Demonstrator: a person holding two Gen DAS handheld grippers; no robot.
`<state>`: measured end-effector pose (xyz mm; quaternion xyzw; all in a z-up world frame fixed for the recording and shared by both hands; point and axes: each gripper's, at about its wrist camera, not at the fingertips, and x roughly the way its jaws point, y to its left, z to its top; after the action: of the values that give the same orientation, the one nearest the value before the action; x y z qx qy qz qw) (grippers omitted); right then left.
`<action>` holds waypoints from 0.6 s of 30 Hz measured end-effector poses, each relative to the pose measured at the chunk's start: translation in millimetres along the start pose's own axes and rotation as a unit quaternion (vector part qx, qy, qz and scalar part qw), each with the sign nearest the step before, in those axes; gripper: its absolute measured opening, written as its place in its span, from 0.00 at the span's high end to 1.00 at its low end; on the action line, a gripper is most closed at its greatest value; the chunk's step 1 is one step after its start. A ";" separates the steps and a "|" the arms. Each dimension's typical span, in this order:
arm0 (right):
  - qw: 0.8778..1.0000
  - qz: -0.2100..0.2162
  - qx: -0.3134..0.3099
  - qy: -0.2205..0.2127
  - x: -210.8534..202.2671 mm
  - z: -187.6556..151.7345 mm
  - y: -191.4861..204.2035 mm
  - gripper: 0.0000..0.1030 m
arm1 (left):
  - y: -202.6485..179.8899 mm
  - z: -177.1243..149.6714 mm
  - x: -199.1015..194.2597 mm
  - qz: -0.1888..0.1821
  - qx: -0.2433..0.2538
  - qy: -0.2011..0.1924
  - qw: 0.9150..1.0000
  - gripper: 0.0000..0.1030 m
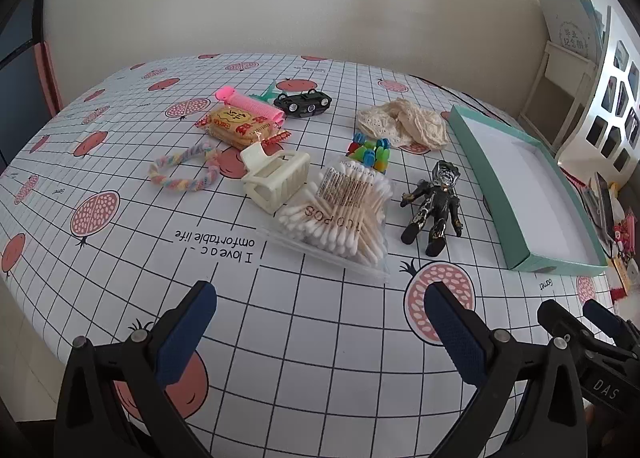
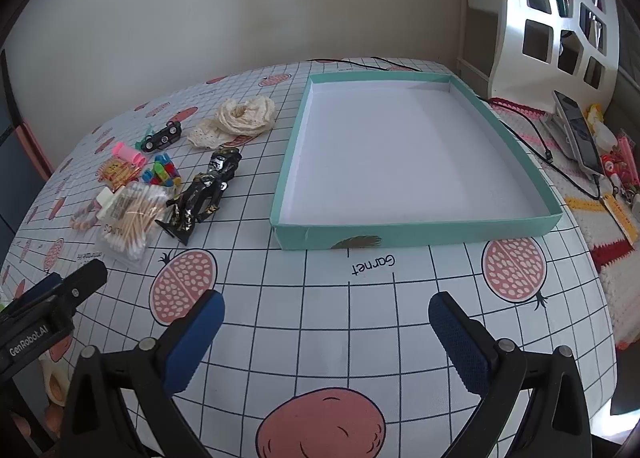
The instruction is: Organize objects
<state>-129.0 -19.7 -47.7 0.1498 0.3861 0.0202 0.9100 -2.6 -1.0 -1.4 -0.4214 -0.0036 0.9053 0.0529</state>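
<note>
A shallow teal box (image 2: 416, 232) with a white inside stands empty at the right; it also shows in the left wrist view (image 1: 484, 178). Left of it lie a black figurine (image 1: 434, 202), a bag of cotton swabs (image 1: 340, 214), a cream hair claw (image 1: 276, 178), a pastel braided ring (image 1: 184, 174), a biscuit packet (image 1: 240, 126), a pink roller (image 1: 248, 102), a black toy car (image 1: 303, 101), coloured clips (image 1: 370, 150) and a cream lace cloth (image 1: 404, 126). My left gripper (image 1: 320, 298) and right gripper (image 2: 326, 308) are open and empty above the near table.
The table wears a grid cloth (image 2: 320, 318) with pomegranate prints. A white shelf unit (image 2: 560, 18), a phone (image 2: 576, 130) on a cable and small clutter stand beyond the right edge. A wall runs behind the table.
</note>
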 end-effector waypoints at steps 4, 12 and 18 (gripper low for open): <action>1.000 0.000 0.003 -0.001 -0.5 0.3 0.0 0.00 | 3.8 0.8 -0.1 -0.008 -0.010 -0.004 1.000 0.00; 1.000 0.001 0.006 0.001 0.3 0.1 -0.6 0.00 | 2.1 0.7 -2.1 -0.008 0.001 -0.016 1.000 0.00; 1.000 0.001 0.007 0.003 0.7 -0.4 -1.4 0.00 | 0.2 0.8 -1.5 -0.013 0.010 -0.017 1.000 0.00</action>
<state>-128.9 -20.8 -48.9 0.1561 0.3890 0.0188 0.9077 -2.2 -1.3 0.3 -0.4049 -0.0014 0.9118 0.0690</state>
